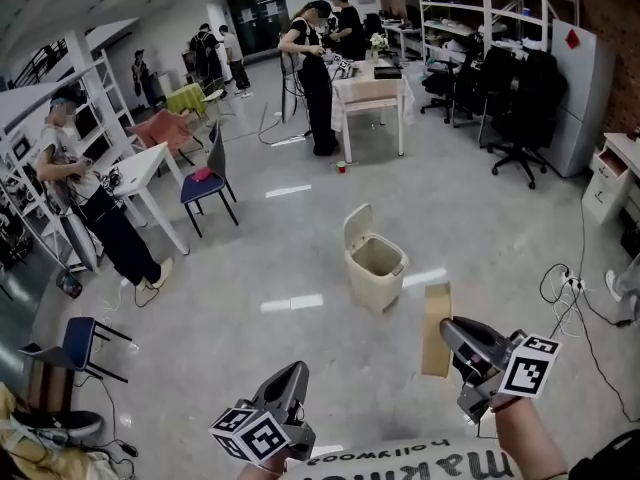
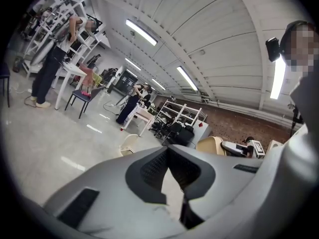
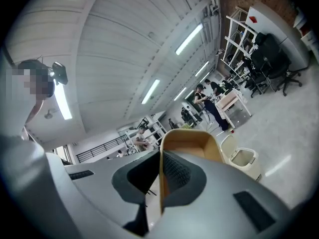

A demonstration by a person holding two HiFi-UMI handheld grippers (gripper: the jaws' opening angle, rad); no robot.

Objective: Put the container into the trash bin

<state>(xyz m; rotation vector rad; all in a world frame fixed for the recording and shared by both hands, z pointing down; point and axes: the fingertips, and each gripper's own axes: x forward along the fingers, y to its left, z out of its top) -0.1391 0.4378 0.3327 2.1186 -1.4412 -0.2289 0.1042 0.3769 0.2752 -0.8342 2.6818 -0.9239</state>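
Observation:
In the head view a cream trash bin (image 1: 376,260) stands on the grey floor ahead of me, its lid tipped back and its inside showing. My right gripper (image 1: 448,328) is shut on one wall of a tan, open container (image 1: 436,326), held upright in the air to the right of the bin and nearer to me. The right gripper view shows that container (image 3: 192,142) clamped at my right gripper (image 3: 160,159), with the bin (image 3: 245,158) beyond. My left gripper (image 1: 297,370) hangs low at the left, shut and holding nothing. The left gripper view shows my left gripper (image 2: 168,148) with its jaws together.
A white table (image 1: 372,94) with people stands behind the bin. A second table (image 1: 140,173) and a blue-seated chair (image 1: 205,183) are at the left, another chair (image 1: 82,343) nearer. Cables (image 1: 562,286) lie on the floor at the right, near an office chair (image 1: 520,133).

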